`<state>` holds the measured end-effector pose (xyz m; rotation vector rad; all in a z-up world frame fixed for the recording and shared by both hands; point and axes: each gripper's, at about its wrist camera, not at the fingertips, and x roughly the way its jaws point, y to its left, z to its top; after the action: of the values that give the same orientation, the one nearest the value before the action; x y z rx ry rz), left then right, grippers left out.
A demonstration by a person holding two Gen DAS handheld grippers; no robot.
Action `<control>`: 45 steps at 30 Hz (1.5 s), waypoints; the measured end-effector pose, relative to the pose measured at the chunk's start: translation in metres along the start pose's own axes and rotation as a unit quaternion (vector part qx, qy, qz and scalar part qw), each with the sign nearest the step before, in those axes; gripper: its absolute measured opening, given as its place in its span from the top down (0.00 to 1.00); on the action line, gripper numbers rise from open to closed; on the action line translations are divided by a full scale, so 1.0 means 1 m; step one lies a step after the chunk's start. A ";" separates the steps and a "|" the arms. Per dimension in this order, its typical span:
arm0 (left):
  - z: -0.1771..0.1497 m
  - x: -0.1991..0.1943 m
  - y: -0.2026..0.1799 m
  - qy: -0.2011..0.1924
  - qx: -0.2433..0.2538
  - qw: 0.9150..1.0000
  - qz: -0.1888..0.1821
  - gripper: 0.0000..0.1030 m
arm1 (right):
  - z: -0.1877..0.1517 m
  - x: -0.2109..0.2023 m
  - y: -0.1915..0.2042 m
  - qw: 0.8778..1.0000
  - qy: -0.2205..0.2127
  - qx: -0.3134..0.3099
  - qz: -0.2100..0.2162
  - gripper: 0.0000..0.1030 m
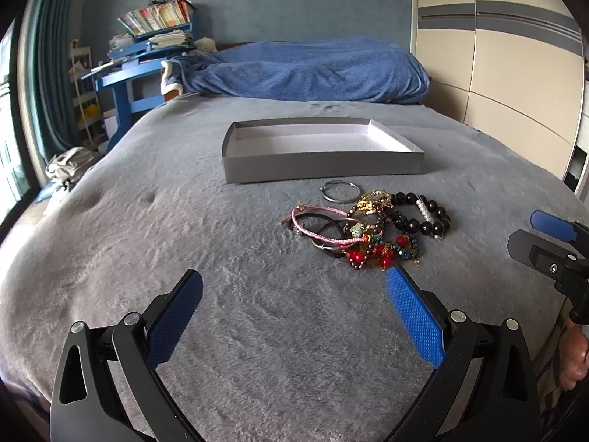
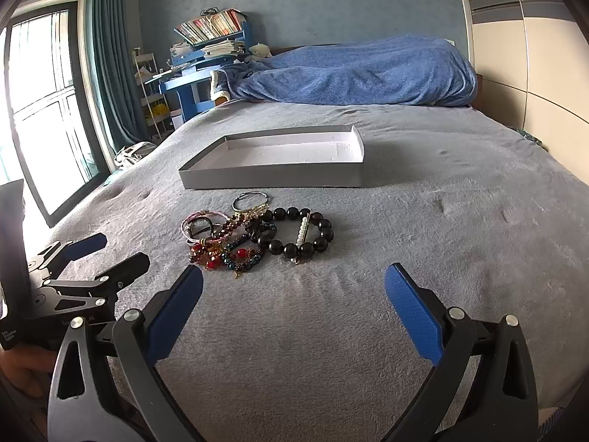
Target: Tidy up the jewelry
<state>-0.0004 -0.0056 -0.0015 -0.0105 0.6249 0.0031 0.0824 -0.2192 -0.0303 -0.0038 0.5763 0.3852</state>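
A pile of jewelry (image 1: 368,226) lies on the grey bed cover: a black bead bracelet (image 1: 427,217), a pink cord bracelet (image 1: 316,221), a silver ring bangle (image 1: 340,190) and red and gold beads. It also shows in the right wrist view (image 2: 254,234). Behind it stands a shallow grey box (image 1: 320,165) with a white inside, also in the right wrist view (image 2: 272,176); nothing lies in it. My left gripper (image 1: 294,287) is open, just short of the pile and to its left. My right gripper (image 2: 294,283) is open, just short of the pile and to its right.
A rumpled blue blanket (image 1: 313,73) lies across the far end of the bed. A blue desk with books (image 1: 147,48) stands at the back left. A wardrobe (image 1: 515,73) runs along the right. A window with curtains (image 2: 55,92) is on the left.
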 end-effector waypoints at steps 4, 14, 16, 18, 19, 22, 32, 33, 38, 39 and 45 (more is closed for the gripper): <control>-0.001 0.002 -0.001 -0.004 -0.002 1.000 0.000 0.04 | 0.000 0.000 0.000 1.000 0.000 0.001 0.000 0.05; 0.000 0.002 -0.001 -0.004 0.000 1.000 0.001 0.04 | 0.000 0.000 0.000 1.000 0.000 0.001 0.001 0.05; -0.001 0.000 0.000 -0.005 0.001 1.000 0.000 0.04 | 0.000 0.000 0.000 1.000 0.000 0.001 0.001 0.05; -0.001 0.000 0.000 -0.007 0.003 1.000 0.001 0.04 | 0.000 0.000 0.000 1.000 0.000 0.001 0.001 0.05; -0.001 0.000 0.001 -0.006 0.003 1.000 0.001 0.04 | -0.001 0.000 0.000 1.000 0.000 0.001 0.000 0.05; -0.001 0.000 0.001 -0.011 0.008 1.000 0.005 0.04 | -0.001 0.000 0.000 1.000 0.000 0.001 0.000 0.05; -0.005 0.001 0.004 -0.005 -0.003 1.000 -0.001 0.04 | -0.002 0.002 -0.001 1.000 0.002 0.004 0.001 0.05; -0.005 0.001 0.004 -0.004 -0.002 1.000 -0.001 0.04 | -0.002 0.002 -0.001 1.000 0.002 0.005 0.000 0.05; -0.005 0.004 0.004 -0.002 0.003 1.000 0.000 0.04 | -0.002 0.003 -0.003 1.000 0.003 0.009 0.001 0.05; -0.002 0.004 0.003 -0.006 0.005 1.000 0.000 0.04 | -0.003 0.003 -0.003 1.000 0.003 0.011 0.002 0.05; 0.010 0.009 0.004 -0.010 0.016 1.000 0.005 0.04 | -0.001 0.003 -0.006 1.000 0.004 0.019 0.004 0.05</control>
<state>0.0121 -0.0013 0.0012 0.0234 0.6057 0.0019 0.0863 -0.2240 -0.0337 0.0338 0.5915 0.3821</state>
